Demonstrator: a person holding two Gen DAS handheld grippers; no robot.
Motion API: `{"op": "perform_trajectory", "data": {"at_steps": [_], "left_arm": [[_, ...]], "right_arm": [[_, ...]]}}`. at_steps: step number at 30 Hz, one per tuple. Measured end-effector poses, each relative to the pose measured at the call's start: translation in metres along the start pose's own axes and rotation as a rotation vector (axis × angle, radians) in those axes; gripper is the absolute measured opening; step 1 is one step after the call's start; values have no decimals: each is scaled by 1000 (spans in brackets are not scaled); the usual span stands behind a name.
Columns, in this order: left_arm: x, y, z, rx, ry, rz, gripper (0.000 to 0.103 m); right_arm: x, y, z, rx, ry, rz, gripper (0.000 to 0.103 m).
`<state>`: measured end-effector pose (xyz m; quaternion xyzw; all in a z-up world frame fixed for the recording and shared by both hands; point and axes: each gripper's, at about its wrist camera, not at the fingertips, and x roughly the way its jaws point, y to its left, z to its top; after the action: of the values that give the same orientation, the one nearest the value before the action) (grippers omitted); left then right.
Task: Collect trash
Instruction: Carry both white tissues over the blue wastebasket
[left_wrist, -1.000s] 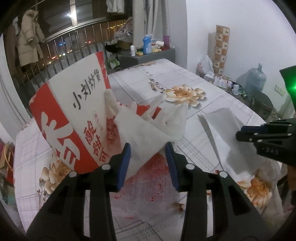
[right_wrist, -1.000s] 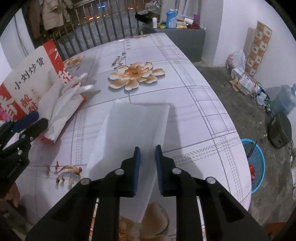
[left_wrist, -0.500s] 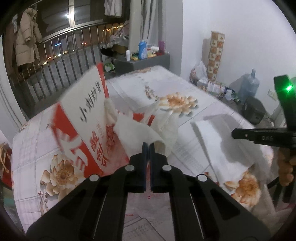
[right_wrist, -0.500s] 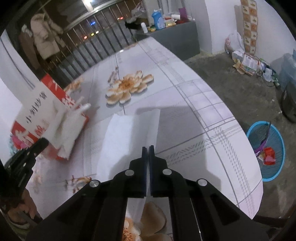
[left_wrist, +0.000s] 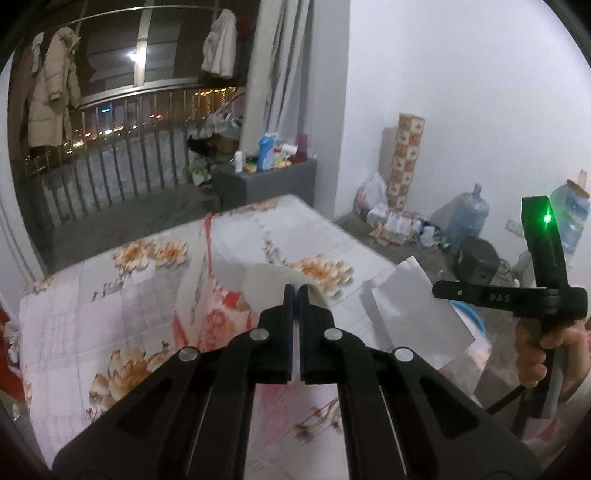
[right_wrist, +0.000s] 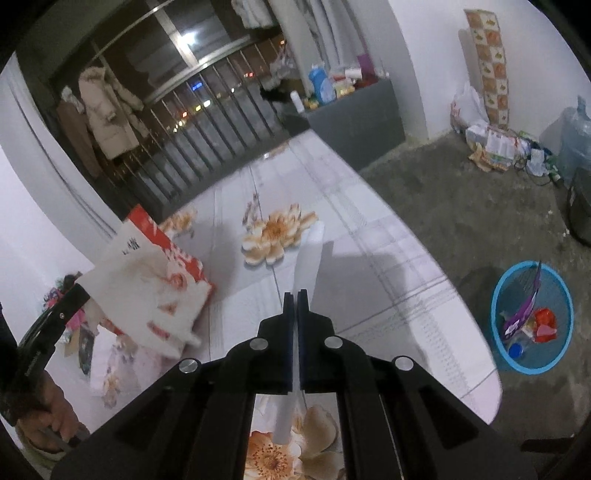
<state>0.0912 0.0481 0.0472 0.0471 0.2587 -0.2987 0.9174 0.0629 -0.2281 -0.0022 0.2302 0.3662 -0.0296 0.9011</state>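
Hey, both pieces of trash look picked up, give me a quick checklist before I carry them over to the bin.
1. Left hand-held gripper shut on crumpled white tissue: ok.
2. Right hand-held gripper shut on flat white paper sheet: ok.
3. Red-and-white printed paper bag lifted with the tissue: ok; whether it is firmly pinched: cannot tell.
4. Blue plastic trash basket visible on the floor, right of the floral-cloth table: ok.
5. Basket has room: ok, some wrappers at the bottom.
6. Sheet off the table: ok.
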Motion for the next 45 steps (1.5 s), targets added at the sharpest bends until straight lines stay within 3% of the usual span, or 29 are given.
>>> {"op": "perform_trajectory", "data": {"at_steps": [7, 14, 18, 25, 35, 40, 45], "left_arm": [[4, -33, 30, 32, -40, -137, 0], [33, -90, 56, 56, -31, -312, 0], [67, -134, 69, 62, 24, -446, 0], [152, -225, 71, 89, 232, -634, 0], [284, -357, 21, 202, 527, -705, 0], [333, -401, -7, 262, 622, -717, 1], [369, -435, -24, 295, 667, -696, 3]], "right_arm": [[-41, -29, 10, 59, -104, -35, 2], [-90, -89, 7, 168, -211, -125, 2], [-112, -127, 3, 234, -254, -187, 2], [-135, -203, -10, 352, -283, -327, 2], [-99, -314, -27, 538, -217, -403, 2], [-70, -363, -31, 610, -190, -406, 2], [-39, -407, -33, 680, -158, -396, 2]]}}
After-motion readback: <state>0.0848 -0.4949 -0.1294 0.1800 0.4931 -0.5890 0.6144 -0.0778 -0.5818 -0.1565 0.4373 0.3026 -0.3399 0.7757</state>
